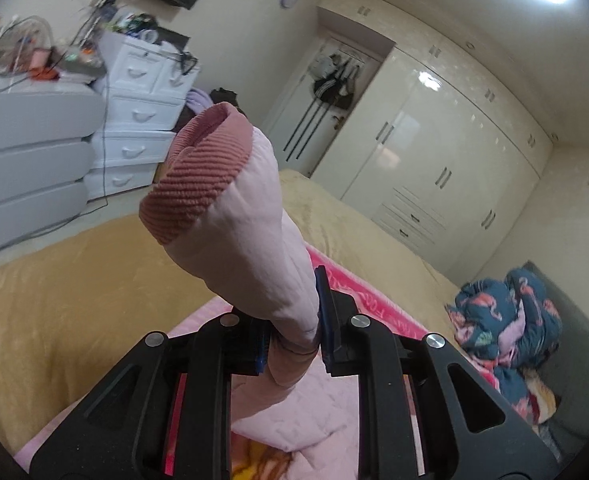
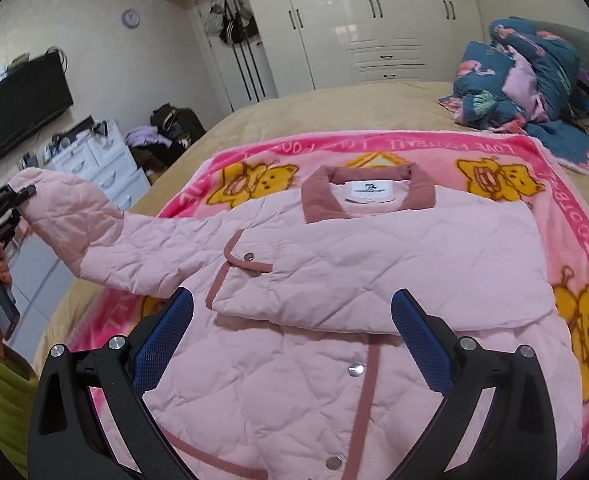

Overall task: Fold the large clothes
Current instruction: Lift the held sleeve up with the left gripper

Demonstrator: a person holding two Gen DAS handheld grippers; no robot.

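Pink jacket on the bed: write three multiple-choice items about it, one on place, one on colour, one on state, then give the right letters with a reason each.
1. What does the pink jacket lie on?
A. a pink blanket with yellow bears
B. the bare floor
C. a white dresser

2. What colour is the jacket's collar?
A. navy blue
B. dusty rose, darker than the body
C. bright green

3. How is the sleeve held?
A. it lies flat, untouched
B. the right gripper clamps it
C. the left gripper is shut on it near the cuff, lifted off the bed

Answers:
1 A, the bear blanket shows all around the jacket.
2 B, the collar and trim are a deeper rose than the pale quilted body.
3 C, the left wrist view shows the sleeve pinched between the pads, while the right gripper stands open above the jacket.
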